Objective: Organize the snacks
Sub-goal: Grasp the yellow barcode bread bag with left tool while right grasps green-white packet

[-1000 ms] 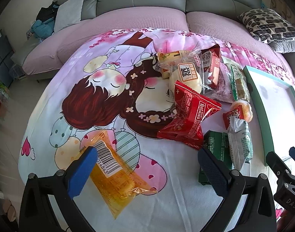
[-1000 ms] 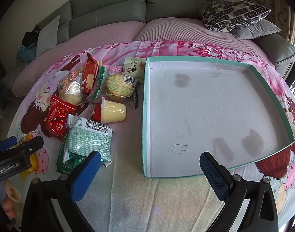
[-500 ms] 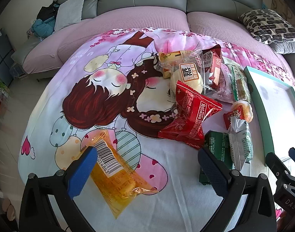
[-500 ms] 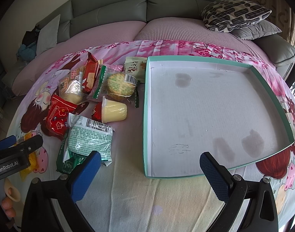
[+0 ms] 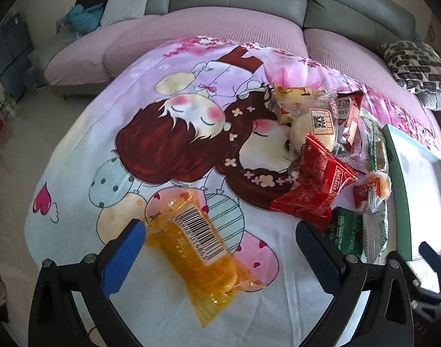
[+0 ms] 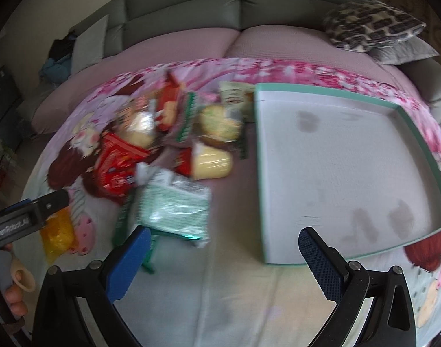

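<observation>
My left gripper point(image 5: 220, 248) is open, its jaws on either side of an orange packet point(image 5: 203, 248) with a barcode that lies flat on the cartoon-print cloth. To its right lies a heap of snacks: a red packet point(image 5: 315, 188), a green packet point(image 5: 346, 230) and a silver-green packet point(image 5: 375, 231). My right gripper point(image 6: 223, 260) is open and empty above bare cloth, between the silver-green packet point(image 6: 174, 205) and the near corner of the empty green-rimmed tray point(image 6: 259, 173). A yellow jelly cup point(image 6: 211, 162) and the red packet point(image 6: 116, 164) lie beyond.
A grey and pink sofa point(image 5: 220, 20) runs behind the cloth. A patterned cushion point(image 6: 370, 26) sits at the back right. The left gripper's body point(image 6: 26, 217) shows at the left edge of the right wrist view. The cloth drops off at the left edge point(image 5: 35, 202).
My left gripper has moved forward and left, so the orange packet now lies between its jaws. My right gripper has shifted left towards the snacks; its view is blurred.
</observation>
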`<action>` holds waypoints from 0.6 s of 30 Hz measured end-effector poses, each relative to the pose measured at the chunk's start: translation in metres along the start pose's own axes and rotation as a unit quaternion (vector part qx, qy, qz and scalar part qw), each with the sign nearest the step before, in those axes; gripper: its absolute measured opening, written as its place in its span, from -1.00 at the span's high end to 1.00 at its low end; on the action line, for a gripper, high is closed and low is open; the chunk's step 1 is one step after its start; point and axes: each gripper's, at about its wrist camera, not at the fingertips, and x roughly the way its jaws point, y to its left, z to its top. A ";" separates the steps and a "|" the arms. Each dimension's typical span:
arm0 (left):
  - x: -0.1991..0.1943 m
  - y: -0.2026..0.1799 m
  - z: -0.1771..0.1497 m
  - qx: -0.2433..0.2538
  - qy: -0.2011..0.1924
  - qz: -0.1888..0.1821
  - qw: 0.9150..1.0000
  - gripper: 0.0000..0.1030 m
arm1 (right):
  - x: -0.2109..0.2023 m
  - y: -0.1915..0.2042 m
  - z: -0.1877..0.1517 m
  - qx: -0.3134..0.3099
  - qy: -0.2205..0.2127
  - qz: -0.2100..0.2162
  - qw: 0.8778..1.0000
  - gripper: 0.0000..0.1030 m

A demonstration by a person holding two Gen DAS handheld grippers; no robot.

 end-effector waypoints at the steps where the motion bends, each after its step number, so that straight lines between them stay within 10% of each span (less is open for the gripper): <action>1: 0.001 0.001 0.000 -0.001 0.001 0.000 1.000 -1.00 | 0.002 0.005 0.000 -0.006 0.003 0.006 1.000 -1.00; 18: 0.028 0.005 -0.020 0.006 0.050 0.012 0.999 -0.99 | 0.006 0.032 0.011 -0.044 -0.023 0.009 0.999 -1.00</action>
